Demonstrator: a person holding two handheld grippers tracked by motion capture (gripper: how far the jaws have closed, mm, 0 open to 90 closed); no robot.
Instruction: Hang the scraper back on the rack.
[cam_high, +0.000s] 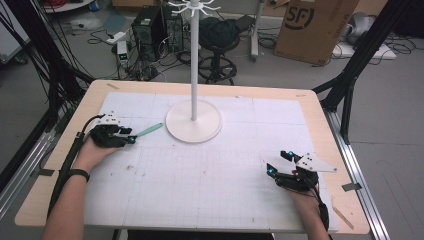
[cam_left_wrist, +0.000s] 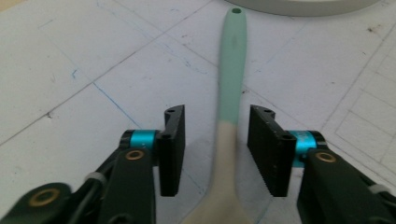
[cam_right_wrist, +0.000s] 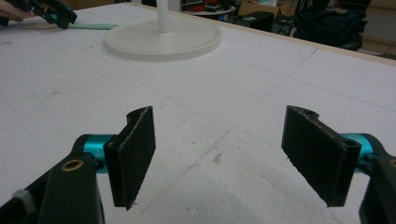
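While straddling spoon (cam_left_wrist: 232, 84) handle lengthwise, pointing at stand (cam_high: 193, 121): left hand-held gripper (cam_left_wrist: 215, 140) gaping, not yet pinching; right (cam_right_wrist: 229, 154) wide, far off.

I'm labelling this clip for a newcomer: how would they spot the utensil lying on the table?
Find the white stand with the round base mid-table. Left of that base, on the white mat, lies a slim utensil between the left gripper's open fingers. It alone is coloured: mint-green handle with a hole at the tip, cream below.
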